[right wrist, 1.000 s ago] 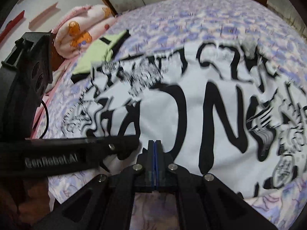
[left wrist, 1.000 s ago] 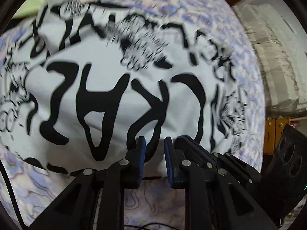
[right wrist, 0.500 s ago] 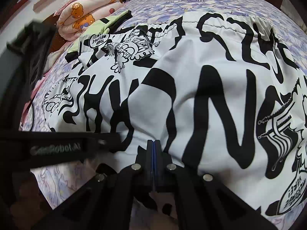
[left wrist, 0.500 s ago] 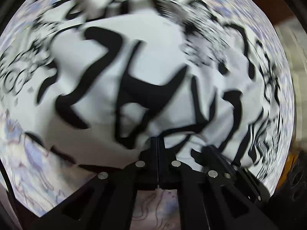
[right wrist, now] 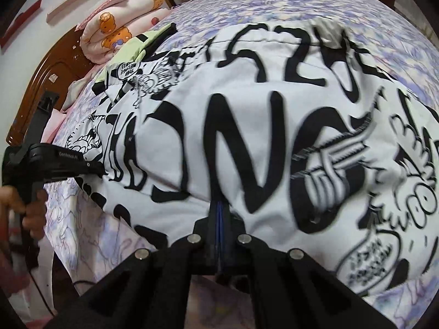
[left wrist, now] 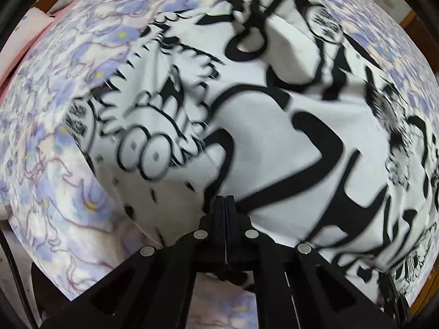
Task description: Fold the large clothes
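Across the bed (right wrist: pixel 274 2), with its purple floral sheet, a white garment (right wrist: pixel 247 126) with bold black lettering is lying spread and rumpled, covering most of both views. Far left, a pink bear-print quilt (right wrist: pixel 118 27) is sitting by the wooden headboard (right wrist: pixel 41 79). At the garment's near edge, the right gripper (right wrist: pixel 219 208) is pinching the cloth, and the left gripper (left wrist: pixel 225 205), farther left, is likewise pressing together on the hem.
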A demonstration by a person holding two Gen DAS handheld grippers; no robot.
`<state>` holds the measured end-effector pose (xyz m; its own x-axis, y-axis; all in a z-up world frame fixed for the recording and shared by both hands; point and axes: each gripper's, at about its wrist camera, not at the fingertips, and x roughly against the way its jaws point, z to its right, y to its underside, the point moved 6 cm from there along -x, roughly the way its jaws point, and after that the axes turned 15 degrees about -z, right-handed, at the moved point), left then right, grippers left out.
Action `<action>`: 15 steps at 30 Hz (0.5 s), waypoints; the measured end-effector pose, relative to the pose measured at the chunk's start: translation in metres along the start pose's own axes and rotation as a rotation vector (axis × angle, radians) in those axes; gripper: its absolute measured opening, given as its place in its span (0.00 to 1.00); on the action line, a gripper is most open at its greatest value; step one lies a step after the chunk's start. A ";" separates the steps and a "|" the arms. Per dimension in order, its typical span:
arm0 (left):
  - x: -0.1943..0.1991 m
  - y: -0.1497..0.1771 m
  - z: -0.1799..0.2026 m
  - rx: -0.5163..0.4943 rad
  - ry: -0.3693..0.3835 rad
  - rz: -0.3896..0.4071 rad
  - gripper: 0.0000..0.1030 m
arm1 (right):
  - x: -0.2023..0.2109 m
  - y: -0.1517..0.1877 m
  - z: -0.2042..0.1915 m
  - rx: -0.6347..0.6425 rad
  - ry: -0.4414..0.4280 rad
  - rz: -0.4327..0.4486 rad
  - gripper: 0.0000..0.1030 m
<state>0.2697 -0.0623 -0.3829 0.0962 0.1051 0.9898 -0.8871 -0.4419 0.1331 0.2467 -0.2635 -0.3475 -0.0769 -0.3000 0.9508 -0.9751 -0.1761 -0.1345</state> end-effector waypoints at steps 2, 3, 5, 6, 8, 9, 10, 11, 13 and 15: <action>-0.004 -0.003 -0.007 0.029 0.043 -0.014 0.01 | 0.003 0.004 0.012 -0.002 0.070 -0.005 0.00; -0.006 -0.005 -0.011 0.046 0.071 -0.018 0.01 | 0.004 0.006 0.018 -0.011 0.063 -0.008 0.00; -0.007 -0.005 -0.014 0.065 0.098 -0.019 0.01 | 0.009 0.010 0.038 -0.059 0.064 -0.011 0.00; -0.007 -0.006 -0.019 0.068 0.098 -0.017 0.01 | 0.010 0.011 0.043 -0.064 0.060 -0.013 0.00; -0.005 -0.009 -0.020 0.065 0.062 -0.004 0.01 | 0.014 0.014 0.052 -0.054 0.090 -0.013 0.00; -0.002 -0.014 -0.026 0.062 0.038 0.004 0.01 | 0.018 0.016 0.061 -0.051 0.160 -0.006 0.00; 0.000 -0.016 -0.027 0.059 0.015 0.012 0.01 | 0.020 0.018 0.066 -0.057 0.155 -0.002 0.00; 0.003 -0.023 -0.036 0.055 -0.001 0.017 0.01 | 0.023 0.021 0.079 -0.097 0.172 0.001 0.00; 0.008 -0.034 -0.041 0.058 -0.006 0.018 0.01 | 0.030 0.027 0.099 -0.151 0.151 0.013 0.00; 0.015 -0.042 -0.055 0.073 -0.060 0.042 0.01 | 0.033 0.031 0.107 -0.172 0.115 0.017 0.00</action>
<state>0.2836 0.0070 -0.3767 0.0883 0.0321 0.9956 -0.8560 -0.5087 0.0923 0.2362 -0.3788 -0.3502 -0.1072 -0.1906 0.9758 -0.9939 -0.0066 -0.1104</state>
